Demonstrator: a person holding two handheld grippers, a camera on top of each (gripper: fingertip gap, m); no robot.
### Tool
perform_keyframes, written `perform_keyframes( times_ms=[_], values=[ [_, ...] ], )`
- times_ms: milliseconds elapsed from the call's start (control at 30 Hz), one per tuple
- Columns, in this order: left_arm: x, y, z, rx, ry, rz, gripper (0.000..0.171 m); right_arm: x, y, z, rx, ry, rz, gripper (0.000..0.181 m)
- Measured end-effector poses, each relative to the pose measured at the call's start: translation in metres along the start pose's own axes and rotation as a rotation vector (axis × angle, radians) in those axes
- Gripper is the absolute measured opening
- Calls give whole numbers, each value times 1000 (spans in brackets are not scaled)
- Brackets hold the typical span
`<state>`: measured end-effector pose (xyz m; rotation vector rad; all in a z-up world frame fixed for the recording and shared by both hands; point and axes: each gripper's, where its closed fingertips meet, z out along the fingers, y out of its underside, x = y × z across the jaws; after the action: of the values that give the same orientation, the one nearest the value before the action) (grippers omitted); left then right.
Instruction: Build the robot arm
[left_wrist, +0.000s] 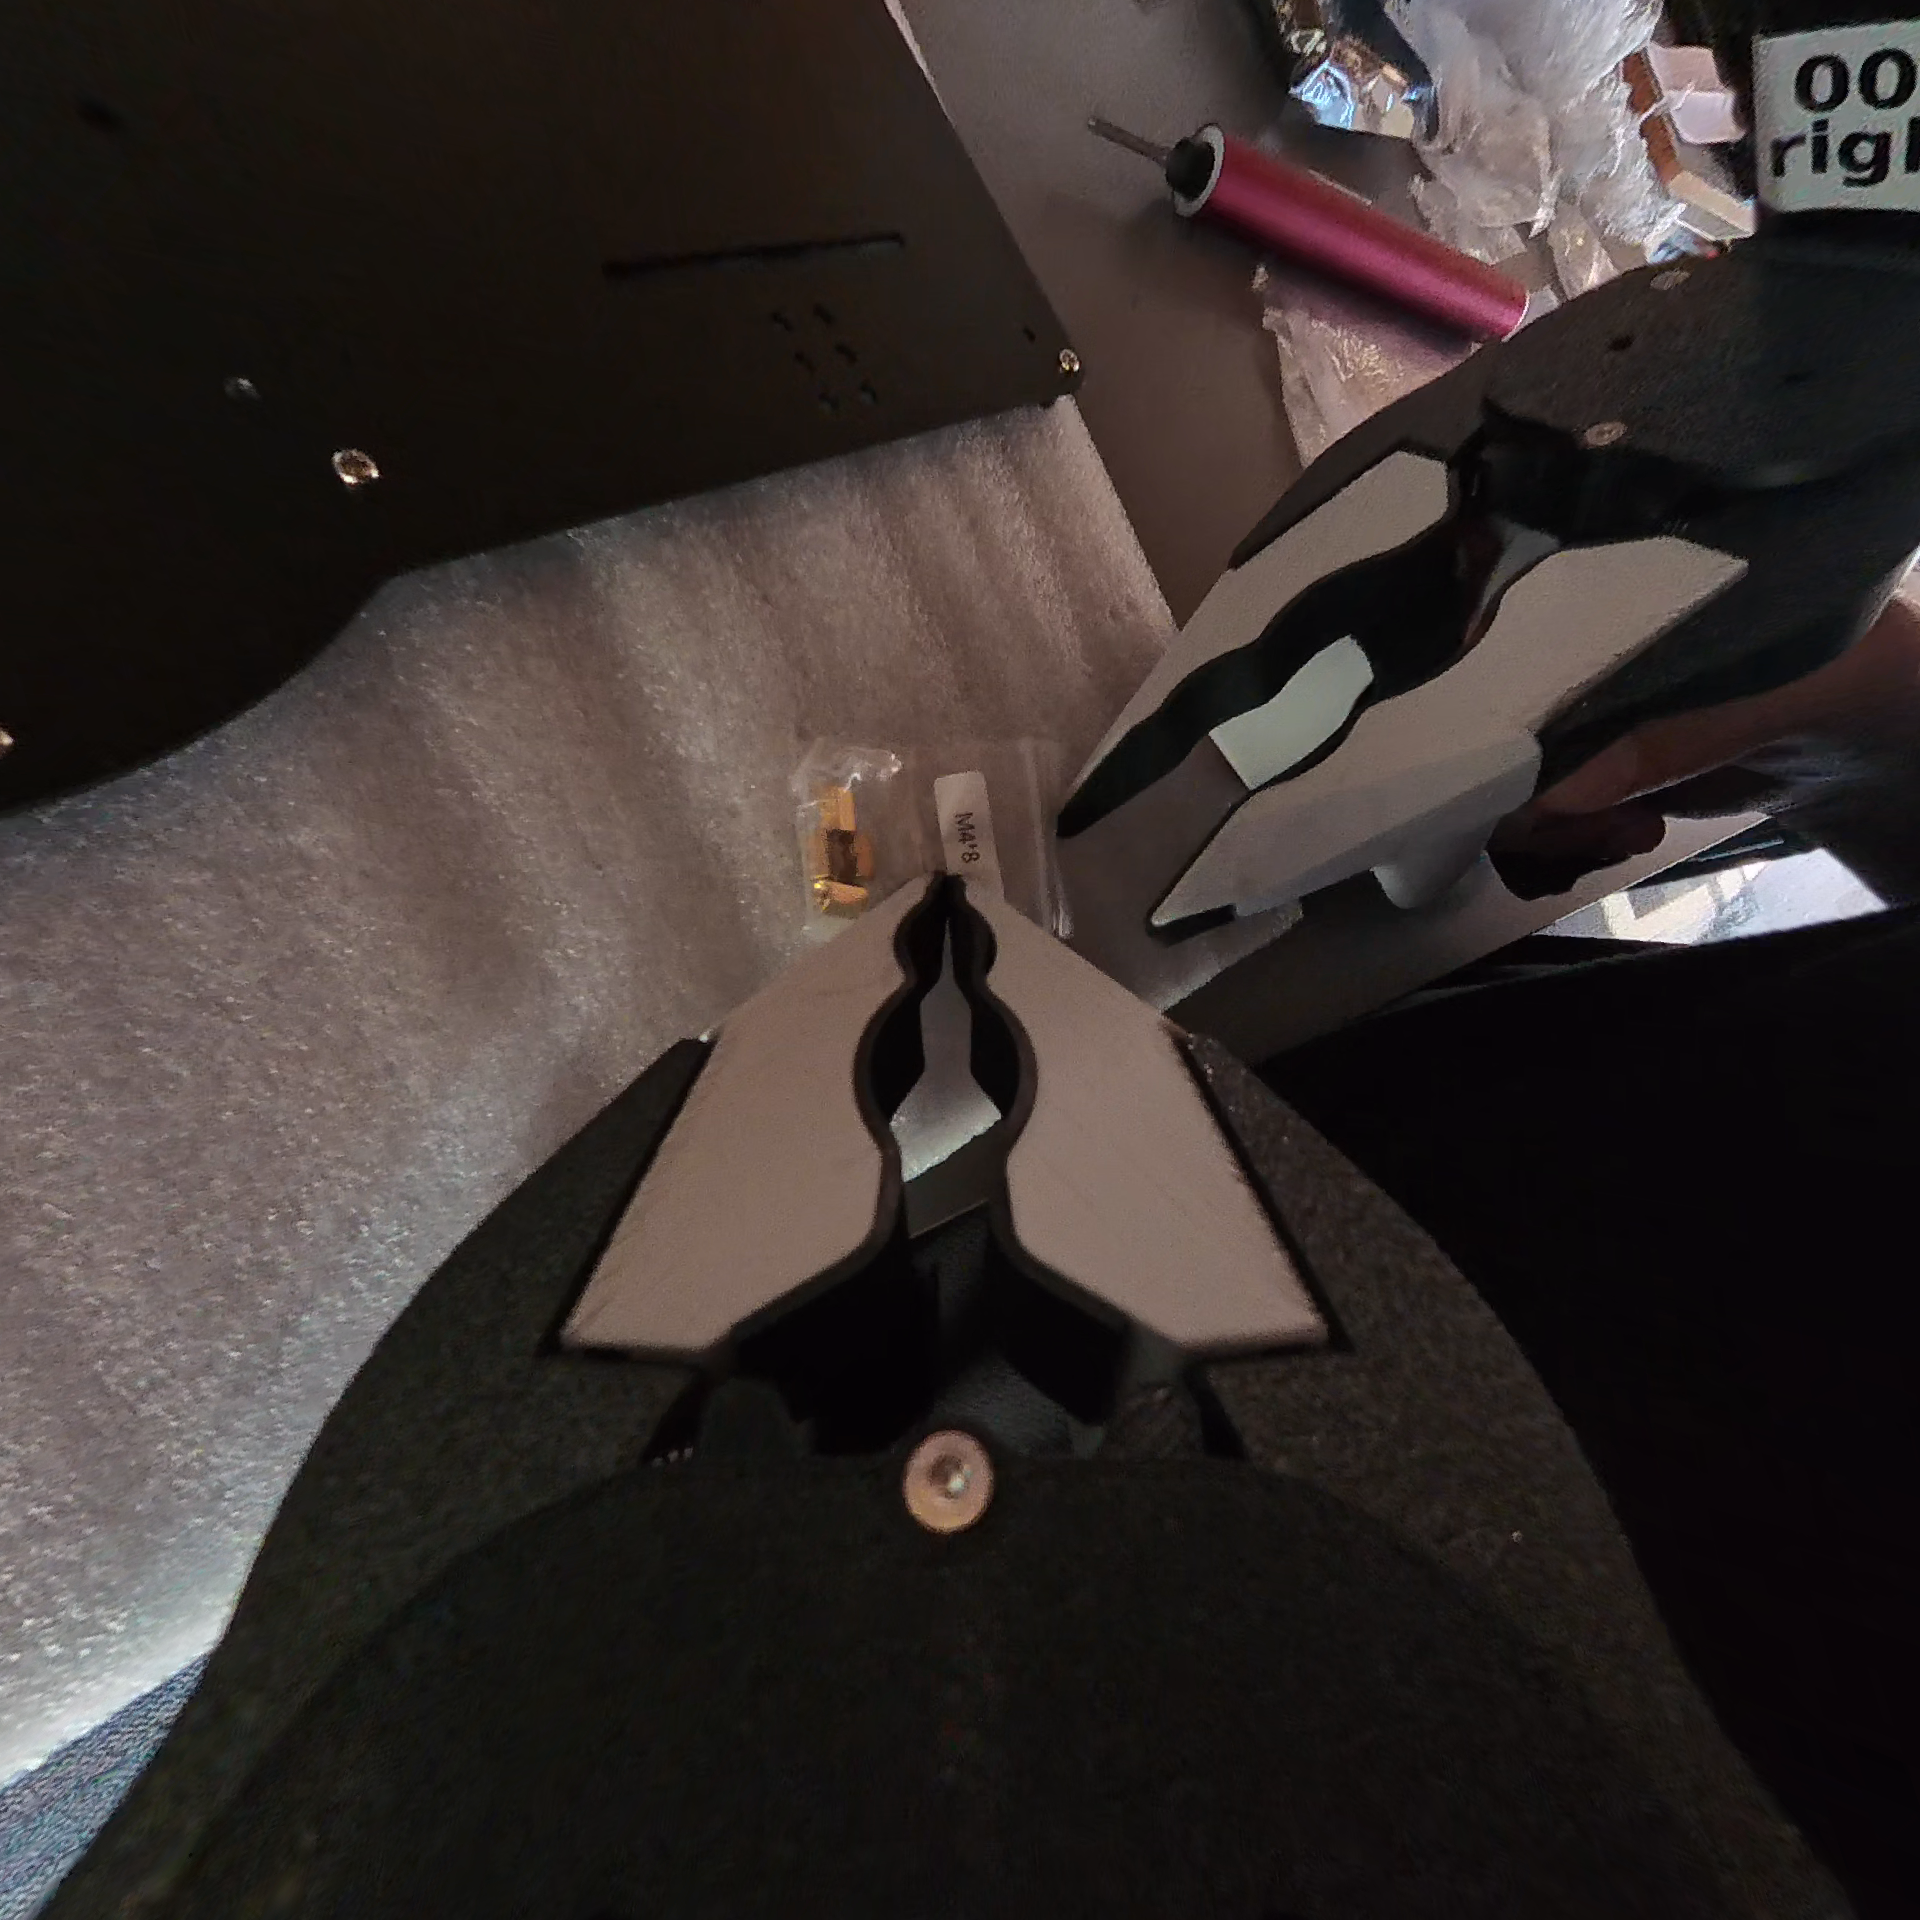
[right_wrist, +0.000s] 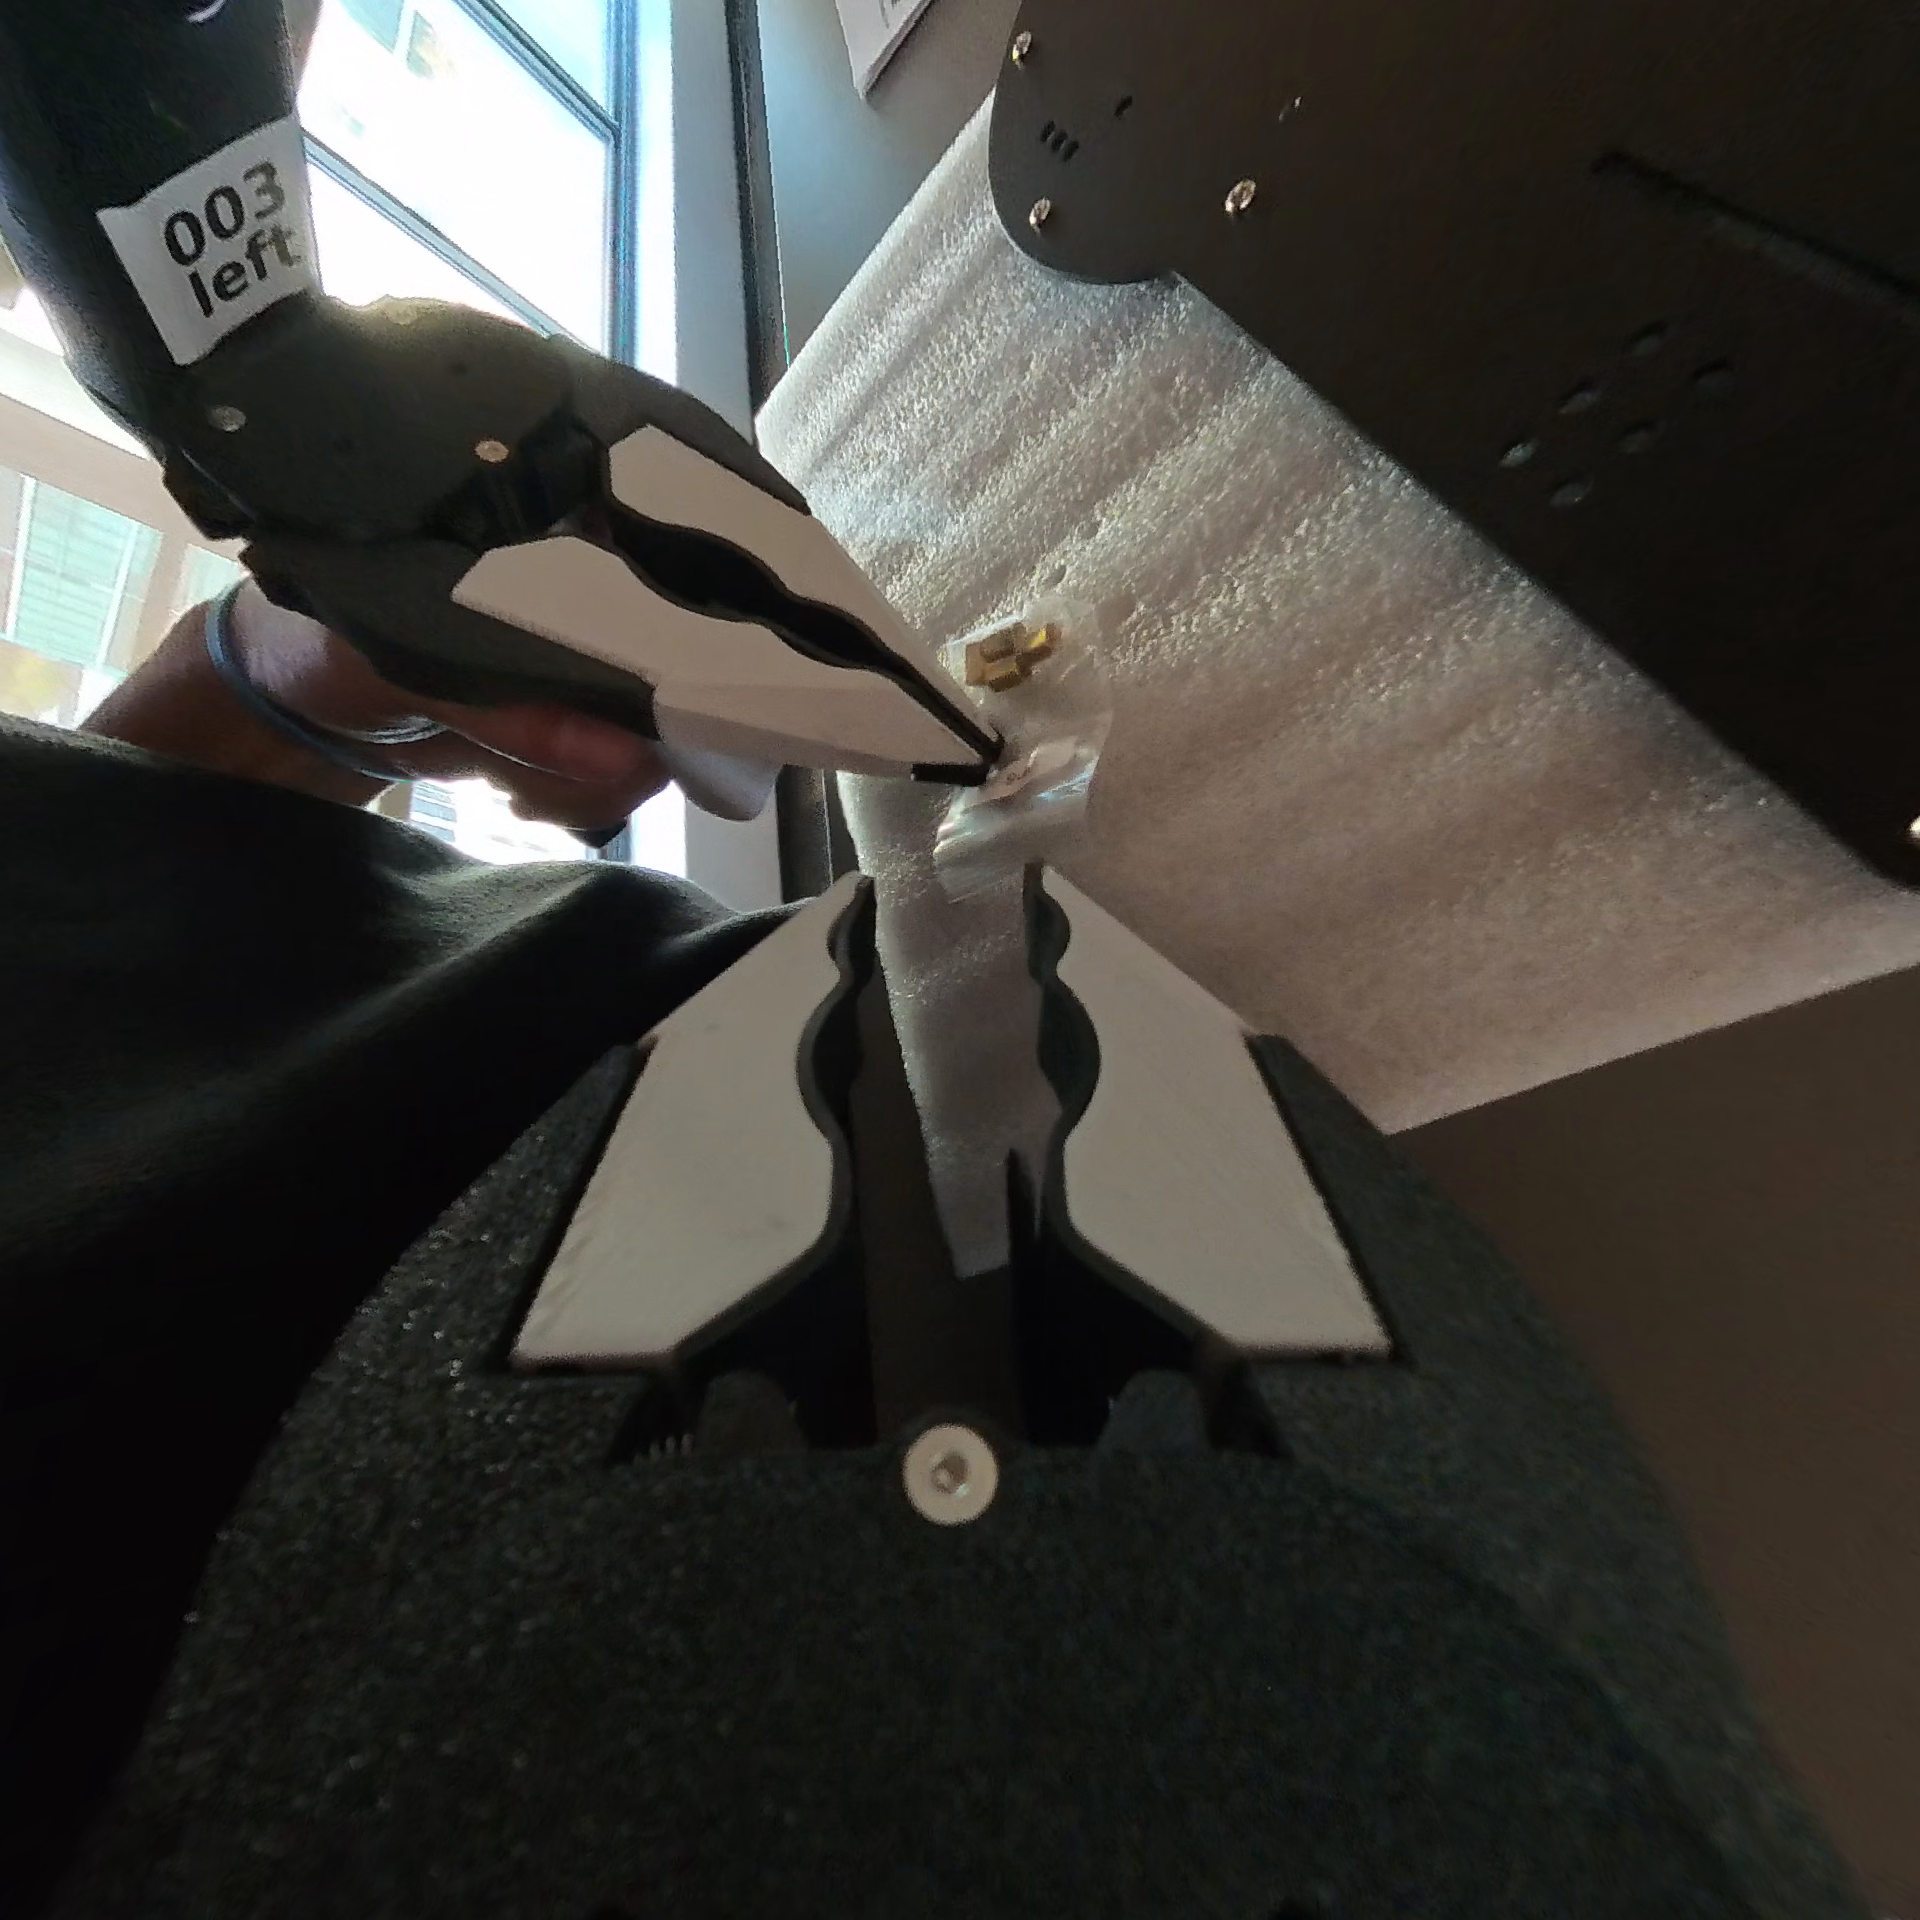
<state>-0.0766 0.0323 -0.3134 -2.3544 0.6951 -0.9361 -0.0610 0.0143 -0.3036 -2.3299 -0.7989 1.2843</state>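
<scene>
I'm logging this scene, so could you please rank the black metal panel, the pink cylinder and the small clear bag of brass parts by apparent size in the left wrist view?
1. black metal panel, cropped by the frame
2. pink cylinder
3. small clear bag; it looks close to the cylinder in size and lies nearer, so this order is unsure.

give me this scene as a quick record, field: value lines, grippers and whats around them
left gripper: shut, tips pinching the edge of the small clear bag
right gripper: open, empty, just short of the bag
bag contents: brass parts; a white label on the bag
surface: white foam sheet under the bag
behind: black metal panel with screws and slots, resting on the foam
far off: pink cylinder tool on the grey table, by crumpled plastic wrap
</scene>
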Motion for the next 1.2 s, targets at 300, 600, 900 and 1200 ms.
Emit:
perform_keyframes(
  times_ms=[300, 600, 900, 1200],
  values=[
    [0, 0, 1, -1, -13, 1, 0, 10, -3, -3, -12, 87, -59, 30],
    [3, -3, 0, 29, 15, -56, 0, -15, -22, 1, 95, -98, 41, 17],
    [12, -12, -5, 75, 64, -40, 9, -1, -24, 5, 92, -70, 84, 14],
    [10, -15, -4, 80, 133, -136, 8, -4, -21, 5, 74, -97, 55, 15]
  ],
)
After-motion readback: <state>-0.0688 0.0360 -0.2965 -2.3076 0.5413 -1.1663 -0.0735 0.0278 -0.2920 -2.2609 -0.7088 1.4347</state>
